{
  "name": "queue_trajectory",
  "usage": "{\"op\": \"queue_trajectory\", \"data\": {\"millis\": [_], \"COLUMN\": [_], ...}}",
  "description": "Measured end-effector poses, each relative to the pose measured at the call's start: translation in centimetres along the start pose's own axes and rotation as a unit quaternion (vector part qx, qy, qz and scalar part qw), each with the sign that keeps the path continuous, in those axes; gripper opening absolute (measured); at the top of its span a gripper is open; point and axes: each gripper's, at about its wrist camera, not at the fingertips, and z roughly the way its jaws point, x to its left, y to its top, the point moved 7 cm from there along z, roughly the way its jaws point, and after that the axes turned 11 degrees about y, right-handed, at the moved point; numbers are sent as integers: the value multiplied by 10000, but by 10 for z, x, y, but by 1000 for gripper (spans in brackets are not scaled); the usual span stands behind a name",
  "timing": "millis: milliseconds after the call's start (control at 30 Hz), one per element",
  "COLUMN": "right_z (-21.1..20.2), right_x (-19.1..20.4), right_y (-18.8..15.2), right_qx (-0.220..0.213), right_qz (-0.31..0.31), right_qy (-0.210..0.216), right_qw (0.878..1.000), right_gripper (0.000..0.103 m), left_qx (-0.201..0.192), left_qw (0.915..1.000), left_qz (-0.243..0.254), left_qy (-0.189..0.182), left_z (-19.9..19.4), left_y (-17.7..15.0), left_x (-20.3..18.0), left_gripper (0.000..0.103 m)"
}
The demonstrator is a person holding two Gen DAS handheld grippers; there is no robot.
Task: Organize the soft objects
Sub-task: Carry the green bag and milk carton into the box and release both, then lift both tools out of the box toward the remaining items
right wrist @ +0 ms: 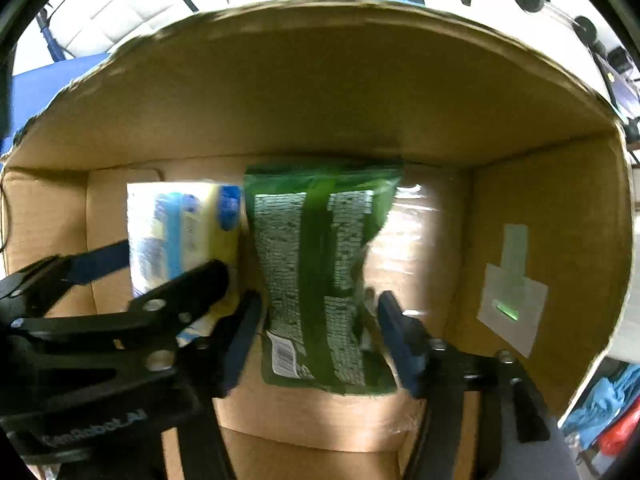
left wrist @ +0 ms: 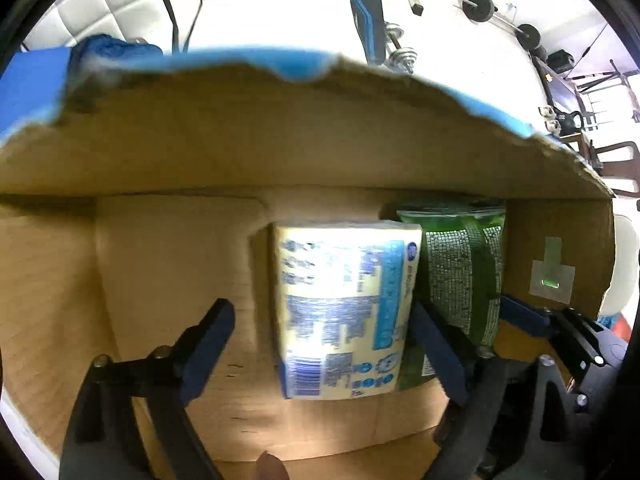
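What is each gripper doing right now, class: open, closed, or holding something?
Left gripper: open, astride the white and blue pack, not gripping it.
Right gripper: open, astride the green pouch, not pressing it.

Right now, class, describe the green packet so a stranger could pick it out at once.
Look inside the open cardboard box. Two packs lie side by side on its floor; the green packet lies between the open right gripper's fingers. Its neighbour, the tissue pack, is white and blue.
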Motion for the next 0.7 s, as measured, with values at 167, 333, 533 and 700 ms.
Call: {"op": "queue_trajectory", "data": {"millis": [167,333,533,700], "right_z": [-14,-31,-56,-80], "right_x": [1,13,23,41], "right_y": [-12,-37,-68,-97], "right_qx": [-18,-37,-396,-683], "right_qz": [-18,-245,-361,-442], "right_qy": [-2,-61,-184,-186], "right_qw": [10000,9997,9984,9965], "right_gripper": [73,103,103,103], "left_qx": [-280,-636,-1080,-1458], "left_qw": [9991,9965,9908,9857], "left_qz": [-78,-187,-261,-363], "left_qy": [323,501,768,763], "left_z": [-29,-61,-86,-115], "left_y": [-15,-41,-75,-99], "left_x": [11,32,52,55], "left_gripper": [99,103,103,103]}}
